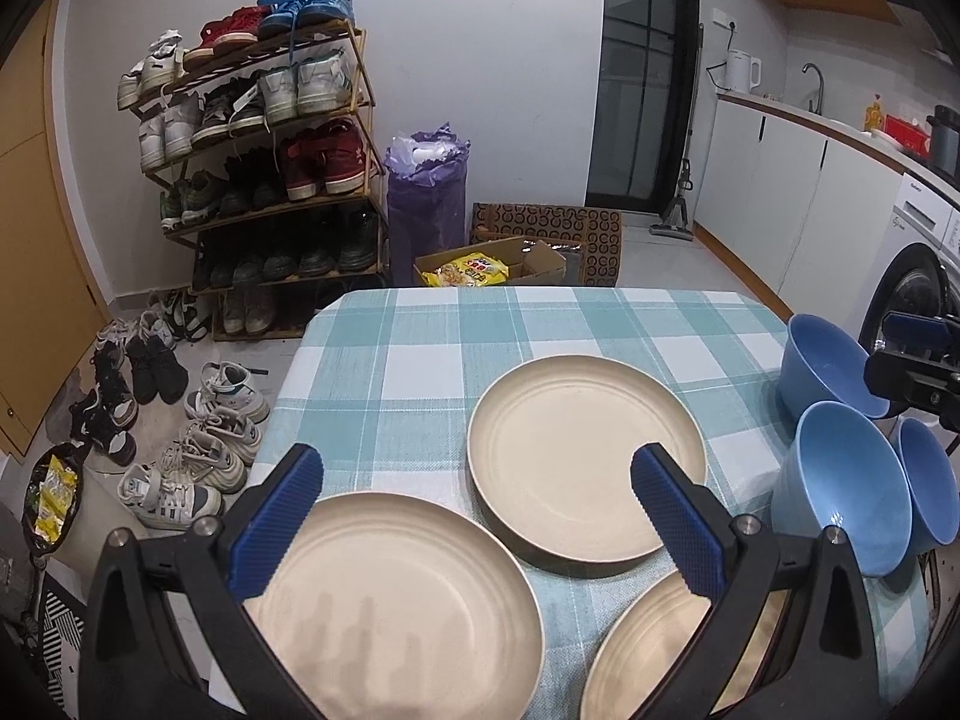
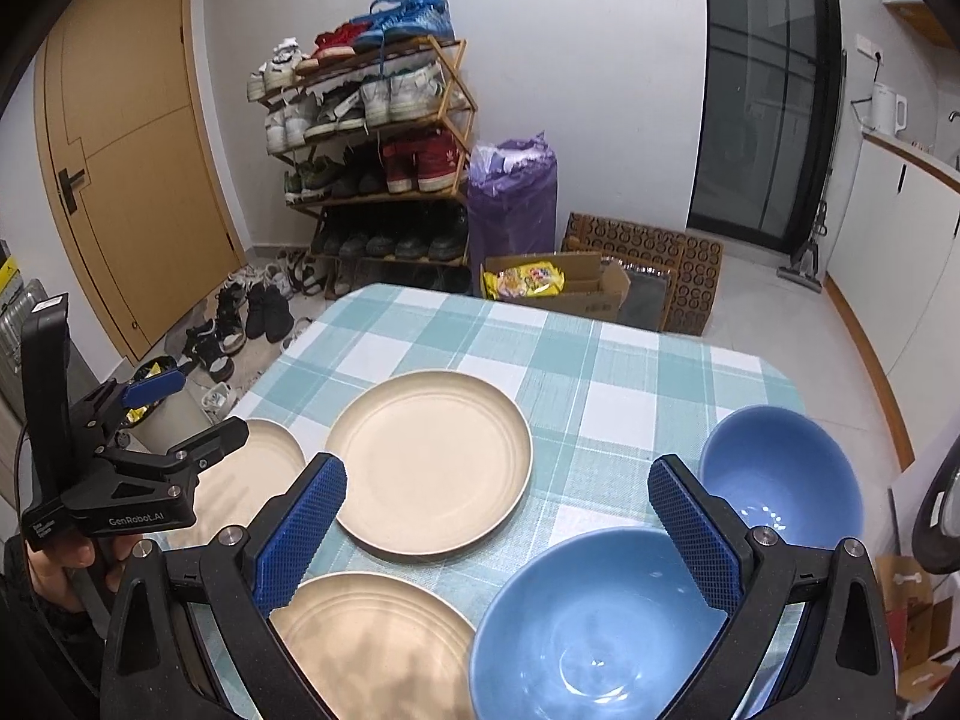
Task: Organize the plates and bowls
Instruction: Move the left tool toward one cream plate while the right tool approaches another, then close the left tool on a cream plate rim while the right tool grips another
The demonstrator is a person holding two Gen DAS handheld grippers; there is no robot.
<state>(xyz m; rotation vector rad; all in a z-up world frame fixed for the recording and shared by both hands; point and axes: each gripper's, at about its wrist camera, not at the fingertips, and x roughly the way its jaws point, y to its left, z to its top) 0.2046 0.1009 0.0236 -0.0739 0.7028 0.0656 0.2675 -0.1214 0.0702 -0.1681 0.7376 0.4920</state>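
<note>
Three cream plates lie flat on the checked tablecloth (image 1: 420, 348): a near-left plate (image 1: 396, 606), a middle plate (image 1: 585, 459) and a near-right plate (image 1: 654, 654). Blue bowls stand at the right edge: a far bowl (image 1: 825, 366), a near bowl (image 1: 852, 480) and a third bowl (image 1: 927, 489) behind it. My left gripper (image 1: 477, 516) is open and empty above the plates. My right gripper (image 2: 495, 528) is open and empty above the near bowl (image 2: 600, 630), with the far bowl (image 2: 780, 480) and the middle plate (image 2: 429, 462) ahead. The left gripper (image 2: 180, 411) shows at the left, above a plate (image 2: 252, 468).
A shoe rack (image 1: 258, 156) stands by the far wall with loose shoes (image 1: 198, 438) on the floor. A purple bag (image 1: 426, 198) and a cardboard box (image 1: 492, 267) sit beyond the table's far edge. Kitchen cabinets (image 1: 798, 198) and a washing machine (image 1: 918, 276) are on the right.
</note>
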